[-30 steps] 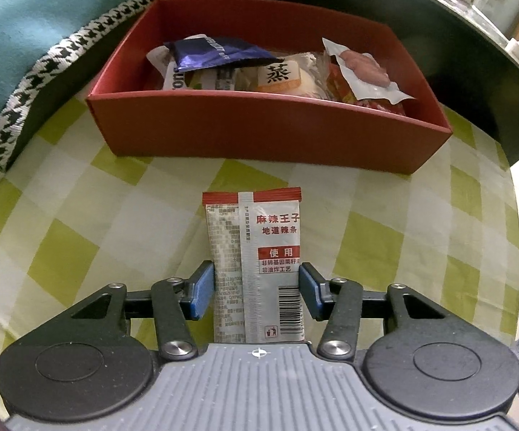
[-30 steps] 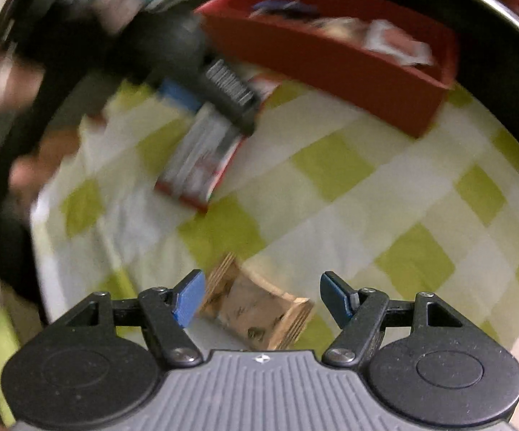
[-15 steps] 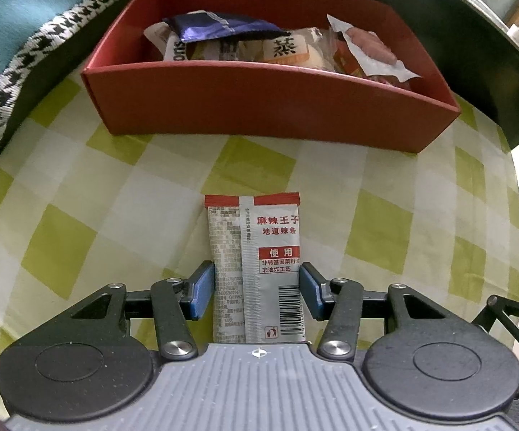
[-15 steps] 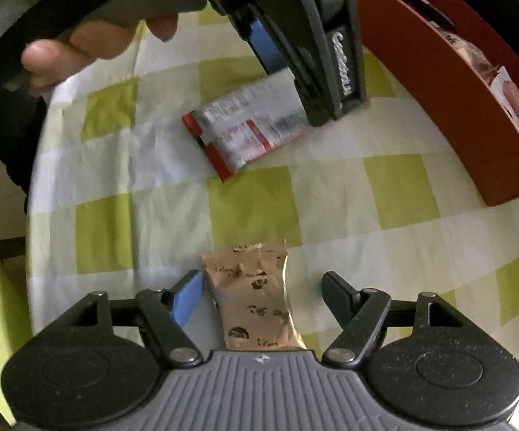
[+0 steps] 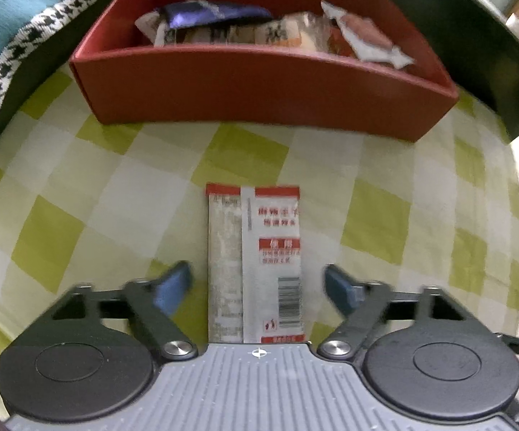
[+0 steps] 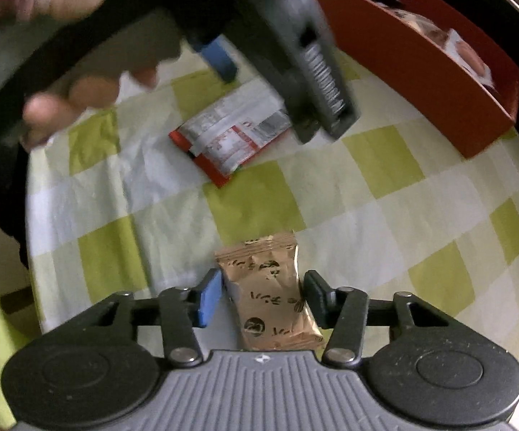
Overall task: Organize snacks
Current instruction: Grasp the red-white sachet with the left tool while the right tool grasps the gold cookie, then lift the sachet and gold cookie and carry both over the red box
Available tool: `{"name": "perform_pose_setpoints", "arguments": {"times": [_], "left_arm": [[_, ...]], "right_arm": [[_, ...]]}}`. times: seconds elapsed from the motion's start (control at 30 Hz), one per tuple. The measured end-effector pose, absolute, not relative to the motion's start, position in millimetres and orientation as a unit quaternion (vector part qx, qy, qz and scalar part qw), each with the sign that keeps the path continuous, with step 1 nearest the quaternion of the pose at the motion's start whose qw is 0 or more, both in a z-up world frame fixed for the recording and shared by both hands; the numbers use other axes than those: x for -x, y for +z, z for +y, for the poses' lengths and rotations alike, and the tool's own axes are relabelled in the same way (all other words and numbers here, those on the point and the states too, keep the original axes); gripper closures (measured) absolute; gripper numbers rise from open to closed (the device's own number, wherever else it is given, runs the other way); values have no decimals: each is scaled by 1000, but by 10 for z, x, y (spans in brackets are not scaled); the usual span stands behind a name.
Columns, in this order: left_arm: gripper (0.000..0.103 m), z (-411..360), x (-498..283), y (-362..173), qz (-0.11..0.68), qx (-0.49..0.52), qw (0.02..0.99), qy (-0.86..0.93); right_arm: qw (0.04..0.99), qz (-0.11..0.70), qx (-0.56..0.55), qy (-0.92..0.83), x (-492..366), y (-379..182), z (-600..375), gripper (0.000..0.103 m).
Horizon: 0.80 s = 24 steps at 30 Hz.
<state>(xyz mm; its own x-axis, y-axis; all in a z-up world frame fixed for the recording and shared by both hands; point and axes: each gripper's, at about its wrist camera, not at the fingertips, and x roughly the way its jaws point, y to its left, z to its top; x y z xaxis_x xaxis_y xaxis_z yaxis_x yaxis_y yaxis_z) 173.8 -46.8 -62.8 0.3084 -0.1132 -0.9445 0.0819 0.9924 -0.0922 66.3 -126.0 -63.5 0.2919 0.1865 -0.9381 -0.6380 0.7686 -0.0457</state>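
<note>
A red-and-white snack packet (image 5: 256,265) lies flat on the checked cloth between the fingers of my left gripper (image 5: 257,287), which is open with gaps on both sides. The packet also shows in the right wrist view (image 6: 230,140), under the left gripper (image 6: 295,54). My right gripper (image 6: 263,296) has closed in around a brown snack packet (image 6: 270,298); both pads sit right at its sides. The red box (image 5: 259,86) holds several snack packets and stands beyond the left gripper; it is at the upper right of the right wrist view (image 6: 421,72).
A green-and-white checked cloth (image 5: 97,194) covers the table. A teal cushion with houndstooth trim (image 5: 15,36) lies left of the box. A dark ledge (image 5: 493,54) runs behind the box. The table edge (image 6: 33,237) is at the left in the right wrist view.
My left gripper has opened off the red-and-white packet, which stays on the cloth. My right gripper has narrowed around the brown packet.
</note>
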Motion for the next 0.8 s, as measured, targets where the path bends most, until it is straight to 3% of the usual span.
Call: {"name": "perform_pose_setpoints", "arguments": {"times": [0.13, 0.27, 0.8], "left_arm": [[19, -592, -1675, -662, 572, -39, 818, -49], [40, -595, -1642, -622, 559, -46, 827, -42], [44, -508, -1646, -290, 534, -3, 844, -56]], "right_arm": [[789, 537, 173, 242, -700, -632, -1379, 61], [804, 536, 142, 216, -766, -597, -1499, 62], [867, 477, 33, 140, -1249, -220, -1771, 62]]}}
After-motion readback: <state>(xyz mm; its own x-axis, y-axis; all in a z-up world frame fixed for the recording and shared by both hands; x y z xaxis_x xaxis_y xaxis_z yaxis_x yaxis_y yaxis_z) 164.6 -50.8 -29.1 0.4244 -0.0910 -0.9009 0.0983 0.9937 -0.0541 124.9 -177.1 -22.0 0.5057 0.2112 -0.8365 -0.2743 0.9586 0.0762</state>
